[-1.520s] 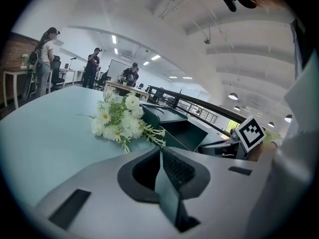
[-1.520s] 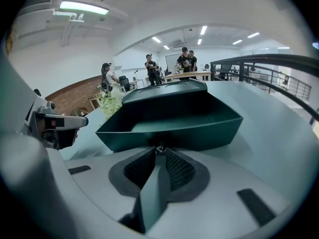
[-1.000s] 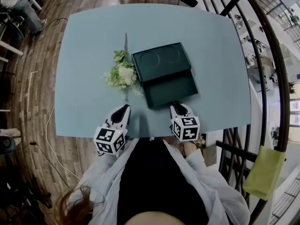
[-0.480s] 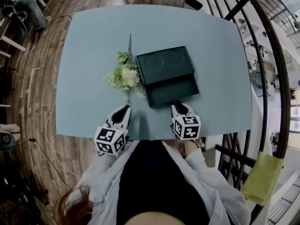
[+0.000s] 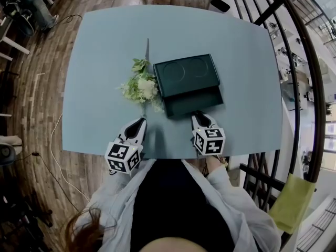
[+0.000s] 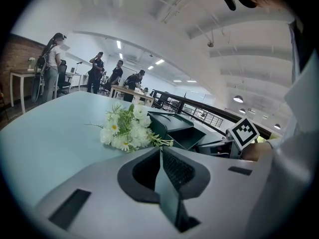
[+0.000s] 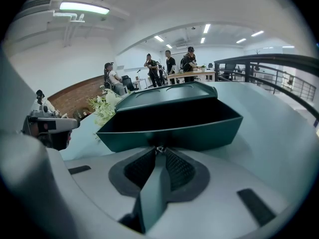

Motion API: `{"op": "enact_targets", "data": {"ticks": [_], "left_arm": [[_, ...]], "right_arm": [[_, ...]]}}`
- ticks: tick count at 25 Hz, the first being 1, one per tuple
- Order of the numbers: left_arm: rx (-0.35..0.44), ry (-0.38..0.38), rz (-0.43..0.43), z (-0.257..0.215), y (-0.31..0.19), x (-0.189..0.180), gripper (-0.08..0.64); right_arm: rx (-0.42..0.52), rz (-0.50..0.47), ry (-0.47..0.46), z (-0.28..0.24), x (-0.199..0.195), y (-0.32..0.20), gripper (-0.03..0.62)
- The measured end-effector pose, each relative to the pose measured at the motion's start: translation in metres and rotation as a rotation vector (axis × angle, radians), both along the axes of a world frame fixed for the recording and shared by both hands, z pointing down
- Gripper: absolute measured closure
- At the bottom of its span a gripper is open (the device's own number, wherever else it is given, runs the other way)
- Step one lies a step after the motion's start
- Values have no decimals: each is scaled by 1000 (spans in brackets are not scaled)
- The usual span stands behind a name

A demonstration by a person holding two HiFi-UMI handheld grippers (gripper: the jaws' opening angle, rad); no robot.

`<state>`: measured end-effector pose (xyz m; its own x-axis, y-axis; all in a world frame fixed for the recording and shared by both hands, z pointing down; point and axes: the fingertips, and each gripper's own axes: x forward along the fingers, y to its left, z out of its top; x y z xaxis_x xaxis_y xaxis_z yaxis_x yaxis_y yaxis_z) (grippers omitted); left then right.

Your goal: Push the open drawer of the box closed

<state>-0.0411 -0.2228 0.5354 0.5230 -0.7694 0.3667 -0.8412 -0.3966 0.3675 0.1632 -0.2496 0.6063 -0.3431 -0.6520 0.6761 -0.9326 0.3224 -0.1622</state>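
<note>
Centre frame, the box point(image 5: 187, 73) is looking smooth, matt plastic — the table point(image 5: 100, 51) beneath is showing a dull, even sheen.

Wooden floor point(image 5: 47, 77) — black railing point(image 5: 302, 51)

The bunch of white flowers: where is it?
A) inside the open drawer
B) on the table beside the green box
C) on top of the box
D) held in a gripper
B: the flowers lie on the table beside the box, outside its drawer.
</note>
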Motion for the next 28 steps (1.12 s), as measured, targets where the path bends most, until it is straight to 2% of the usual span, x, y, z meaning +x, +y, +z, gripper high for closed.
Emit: {"op": "enact_targets", "data": {"ticks": [28], "left_arm": [[-5,3,-59,6,-17,-12,531]], "right_arm": [[5,-23,-13,4,-9,-41,519]]}}
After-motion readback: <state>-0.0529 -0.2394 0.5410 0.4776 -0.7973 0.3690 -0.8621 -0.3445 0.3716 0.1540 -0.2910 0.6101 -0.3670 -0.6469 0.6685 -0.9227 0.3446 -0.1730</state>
